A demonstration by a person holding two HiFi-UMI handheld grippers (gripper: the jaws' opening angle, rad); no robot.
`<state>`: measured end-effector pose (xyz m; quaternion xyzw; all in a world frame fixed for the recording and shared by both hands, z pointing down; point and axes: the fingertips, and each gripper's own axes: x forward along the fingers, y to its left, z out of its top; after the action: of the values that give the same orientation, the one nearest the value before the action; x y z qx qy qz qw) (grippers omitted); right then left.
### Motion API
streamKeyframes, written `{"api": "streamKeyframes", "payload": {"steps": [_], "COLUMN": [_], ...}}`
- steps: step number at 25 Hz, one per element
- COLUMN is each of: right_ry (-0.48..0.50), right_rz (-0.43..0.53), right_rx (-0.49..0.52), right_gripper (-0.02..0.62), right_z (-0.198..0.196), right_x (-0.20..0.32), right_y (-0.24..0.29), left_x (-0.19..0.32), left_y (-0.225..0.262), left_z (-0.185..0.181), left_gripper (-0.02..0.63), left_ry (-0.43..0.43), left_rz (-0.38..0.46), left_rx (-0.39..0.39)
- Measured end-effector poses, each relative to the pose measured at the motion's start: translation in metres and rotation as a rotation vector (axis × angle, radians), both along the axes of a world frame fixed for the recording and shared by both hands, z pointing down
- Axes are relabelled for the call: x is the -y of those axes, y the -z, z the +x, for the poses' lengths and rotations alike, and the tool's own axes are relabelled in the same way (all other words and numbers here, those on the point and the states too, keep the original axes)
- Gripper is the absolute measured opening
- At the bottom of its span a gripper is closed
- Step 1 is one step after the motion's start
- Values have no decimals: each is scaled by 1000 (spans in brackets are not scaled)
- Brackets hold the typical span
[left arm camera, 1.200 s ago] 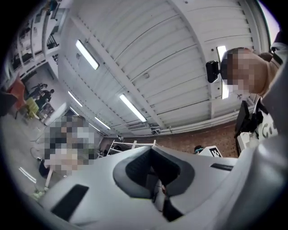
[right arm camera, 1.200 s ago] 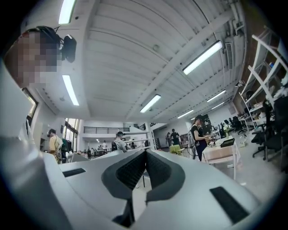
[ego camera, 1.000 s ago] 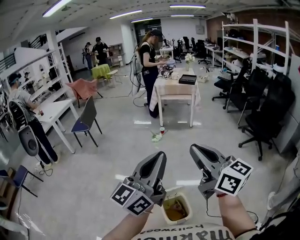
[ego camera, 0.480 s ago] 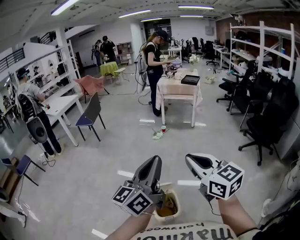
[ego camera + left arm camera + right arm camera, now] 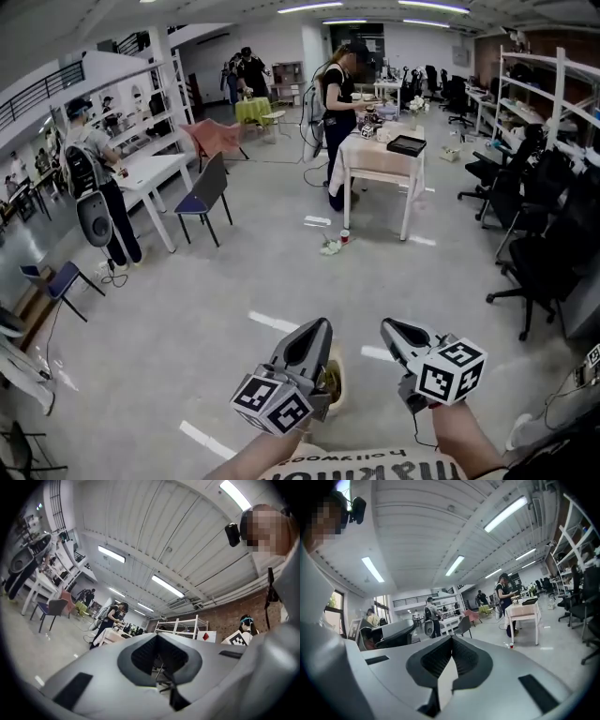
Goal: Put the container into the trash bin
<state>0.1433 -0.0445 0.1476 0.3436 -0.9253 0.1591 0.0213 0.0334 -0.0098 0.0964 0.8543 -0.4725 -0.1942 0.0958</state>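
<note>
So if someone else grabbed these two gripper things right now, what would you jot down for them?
Left gripper: shut, empty.
Right gripper: shut, empty, beside it.
Beige tub with brown contents: on the floor below the left gripper, partly hidden; whether it is the container or the bin I cannot tell.
Small cup and litter: on the floor by the cloth-covered table farther off.
Done: nothing picked up.
Left: grasp the container, put it in the bin.

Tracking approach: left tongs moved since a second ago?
Yes, down and right: the left tongs now overlap the cream tub on the floor, earlier clear of them.
</note>
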Motion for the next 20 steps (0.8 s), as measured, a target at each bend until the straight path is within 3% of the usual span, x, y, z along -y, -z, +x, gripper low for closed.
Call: {"api": "streamKeyframes", "payload": {"steps": [7, 13, 20], "right_ry": [30, 22, 57], "right_rz": [-32, -65, -47], "right_rx": [14, 36, -39], "right_gripper": [0, 0, 0], "right_z": [29, 57, 64], "right_x": [-36, -57, -74], "right_y": [-27, -39, -46], "left_x": [-35, -53, -66], "left_y": [-28, -45, -48], "left_z": [20, 48, 63], "left_gripper": [-12, -12, -12], "left_ry": [74, 50, 40], "left_rz": [-60, -114, -119], "left_rx": [-17, -29, -33]}}
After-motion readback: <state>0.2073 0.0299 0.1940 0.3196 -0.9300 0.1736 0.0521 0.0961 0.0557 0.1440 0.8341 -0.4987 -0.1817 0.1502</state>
